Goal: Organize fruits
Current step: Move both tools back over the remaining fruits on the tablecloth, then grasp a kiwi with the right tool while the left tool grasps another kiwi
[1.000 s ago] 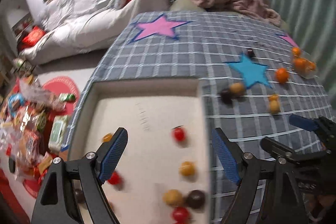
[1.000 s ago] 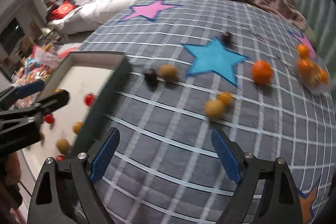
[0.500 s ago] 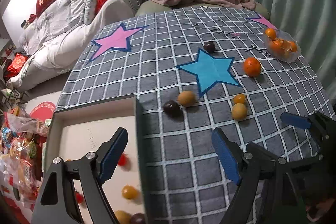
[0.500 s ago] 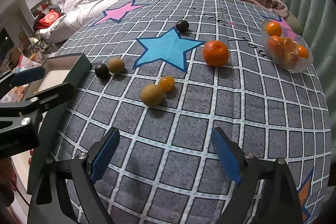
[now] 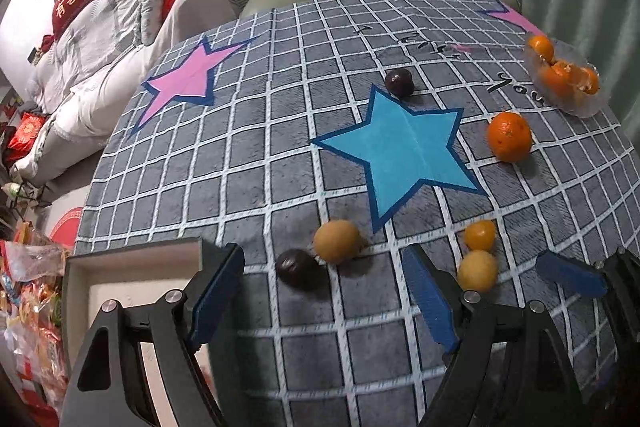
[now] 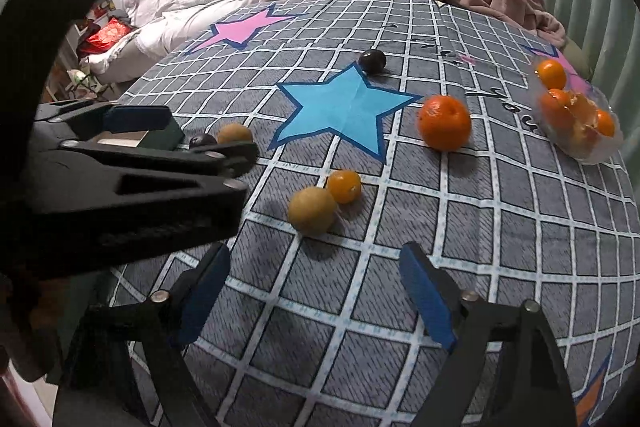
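Observation:
Loose fruit lies on the grey checked tablecloth (image 5: 248, 155). My left gripper (image 5: 322, 293) hovers over a dark plum (image 5: 298, 267) that shows in the gap between its blue pads (image 5: 216, 291). Its jaws are closing, with neither pad touching the plum, so it is still open. A yellow-brown fruit (image 5: 336, 241) sits just beyond the plum. My right gripper (image 6: 316, 297) is open with its jaws closing and nothing between them. It points at another yellow-brown fruit (image 6: 312, 211) beside a small orange (image 6: 344, 186). A big orange (image 6: 444, 123) and a far dark fruit (image 6: 372, 61) lie farther off.
A dark-rimmed box (image 5: 132, 259) with a pale floor stands at the table's left edge, beside my left gripper (image 6: 160, 147). A clear bowl (image 6: 600, 151) of oranges sits at the far right. A sofa, a chair with a blanket and floor clutter surround the table.
The left gripper swung right, from over the box's inside to the tablecloth above the dark plum. The right gripper crept toward the yellow-brown fruit. Both pairs of jaws narrowed a little.

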`<state>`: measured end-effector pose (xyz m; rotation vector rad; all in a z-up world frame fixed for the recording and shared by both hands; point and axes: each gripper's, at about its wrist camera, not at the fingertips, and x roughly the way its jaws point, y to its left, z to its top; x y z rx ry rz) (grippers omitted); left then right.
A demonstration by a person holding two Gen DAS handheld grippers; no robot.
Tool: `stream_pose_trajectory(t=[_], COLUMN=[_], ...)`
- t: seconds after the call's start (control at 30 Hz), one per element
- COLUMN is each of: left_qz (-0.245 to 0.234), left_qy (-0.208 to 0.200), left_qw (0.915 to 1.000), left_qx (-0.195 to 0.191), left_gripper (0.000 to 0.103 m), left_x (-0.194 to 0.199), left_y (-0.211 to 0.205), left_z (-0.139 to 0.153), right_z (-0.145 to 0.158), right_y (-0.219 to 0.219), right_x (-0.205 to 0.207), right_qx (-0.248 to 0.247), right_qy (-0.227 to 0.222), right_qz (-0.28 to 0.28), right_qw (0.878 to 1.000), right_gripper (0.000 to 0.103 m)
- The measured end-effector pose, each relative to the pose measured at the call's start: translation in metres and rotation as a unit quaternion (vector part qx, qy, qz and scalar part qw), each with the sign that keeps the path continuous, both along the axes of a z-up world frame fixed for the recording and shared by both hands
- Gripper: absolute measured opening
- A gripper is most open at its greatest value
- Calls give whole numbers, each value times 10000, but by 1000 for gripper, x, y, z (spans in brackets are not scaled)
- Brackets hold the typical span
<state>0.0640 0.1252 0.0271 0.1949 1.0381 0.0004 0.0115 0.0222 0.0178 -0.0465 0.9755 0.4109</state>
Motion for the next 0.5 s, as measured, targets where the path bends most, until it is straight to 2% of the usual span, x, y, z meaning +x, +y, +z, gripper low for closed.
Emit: stream_pose_trajectory(t=[0.03, 0.13, 0.2, 0.23, 0.27, 0.33, 0.37, 0.43, 0.5], left_qz=[-12, -13, -8, -26, -27, -17, -27, -31, -51], left_qy=[62, 214, 187, 148, 139, 99, 95, 42, -59], left_qw=[10000, 9998, 9998, 9998, 9999, 9998, 9998, 9999, 10000], left_qx=[-11, -16, 121, 88, 91, 189, 161, 91, -33], left_gripper=[67, 65, 65, 61, 55, 47, 47, 46, 39], left_x=[4, 13, 15, 14, 14, 14, 13, 11, 8], left_y=[-1, -3, -4, -4, -3, -3, -2, 0, 3], left_z=[-3, -12, -16, -17, -16, -16, -16, -14, -11], right_z=[-1, -1, 0, 0, 0, 0, 0, 0, 0], right_y=[0, 1, 2, 4, 5, 7, 7, 3, -3], right_x=[1, 6, 9, 10, 11, 13, 14, 13, 11], right_qx=[7, 47, 91, 97, 106, 140, 187, 366, 451], right_qy=[-2, -40, -55, -72, -93, -107, -77, 3, 38], right_qz=[-15, -52, -64, -60, -48, -22, -15, -24, -61], right_qw=[10000, 10000, 9999, 9999, 9999, 9998, 9998, 9993, 9990], right_gripper=[80, 79, 75, 73, 65, 44, 28, 28, 28])
